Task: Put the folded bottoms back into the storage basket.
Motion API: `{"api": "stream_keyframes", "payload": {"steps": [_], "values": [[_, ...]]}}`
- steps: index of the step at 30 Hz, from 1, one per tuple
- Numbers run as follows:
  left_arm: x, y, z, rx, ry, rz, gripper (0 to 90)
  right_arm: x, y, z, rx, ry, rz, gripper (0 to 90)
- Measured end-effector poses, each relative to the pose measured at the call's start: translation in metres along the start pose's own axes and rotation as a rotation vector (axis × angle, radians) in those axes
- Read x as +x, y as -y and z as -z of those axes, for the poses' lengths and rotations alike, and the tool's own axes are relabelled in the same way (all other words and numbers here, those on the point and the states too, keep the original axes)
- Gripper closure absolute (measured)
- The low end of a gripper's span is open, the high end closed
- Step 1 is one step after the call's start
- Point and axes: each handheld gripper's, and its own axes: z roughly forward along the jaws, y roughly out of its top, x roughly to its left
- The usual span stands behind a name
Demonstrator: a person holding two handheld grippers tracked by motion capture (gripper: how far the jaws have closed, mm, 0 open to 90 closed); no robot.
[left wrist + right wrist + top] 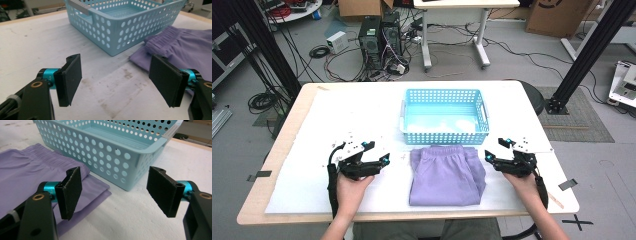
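Symmetrically, 2 spread grippers, left gripper point(378, 152) and right gripper point(495, 148), flanking folded shorts point(446, 175).

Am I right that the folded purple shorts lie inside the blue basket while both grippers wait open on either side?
Not quite. The purple shorts lie on the table just in front of the blue basket, not inside it, as the high view shows. The left gripper and right gripper are indeed open on either side.

On the white-covered wooden table point(302, 125), the folded purple cloth shorts point(446, 175) lie at the centre. The light-blue perforated plastic basket point(444, 116) stands at their 12 o'clock, just beside the waistband. The left gripper point(379, 153) is at their 9 o'clock, the right gripper point(497, 149) at 3 o'clock.
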Motion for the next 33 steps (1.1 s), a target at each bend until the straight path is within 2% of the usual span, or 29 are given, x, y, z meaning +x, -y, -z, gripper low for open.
{"api": "stream_keyframes", "payload": {"steps": [2,6,10,15,18,23,27,33], "values": [[-0.003,-0.001,-0.003,0.010,0.014,0.008,28.8,-0.001,0.002,0.002,0.002,0.009,0.003,29.3],[-0.012,-0.003,-0.008,0.012,0.024,0.007,29.0,-0.002,0.005,0.006,0.017,0.013,-0.028,29.4],[-0.022,-0.005,-0.011,0.022,0.025,0.015,29.0,0.000,0.005,0.009,0.003,0.014,-0.028,29.4],[-0.031,-0.002,-0.013,0.048,0.048,0.029,29.5,0.011,0.005,0.010,0.012,-0.001,-0.034,29.0],[-0.037,-0.001,-0.014,0.062,0.063,0.045,30.2,0.021,0.005,0.010,0.016,-0.017,-0.057,27.0],[-0.052,0.000,-0.019,0.092,0.089,0.029,30.7,0.038,0.004,0.008,0.051,-0.040,-0.111,26.5],[-0.063,0.003,-0.025,0.134,0.103,0.021,31.8,0.050,0.005,0.004,0.096,-0.053,-0.134,25.8],[-0.075,0.006,-0.034,0.184,0.111,0.039,32.7,0.064,0.008,-0.001,0.172,-0.034,-0.124,25.6]]}}
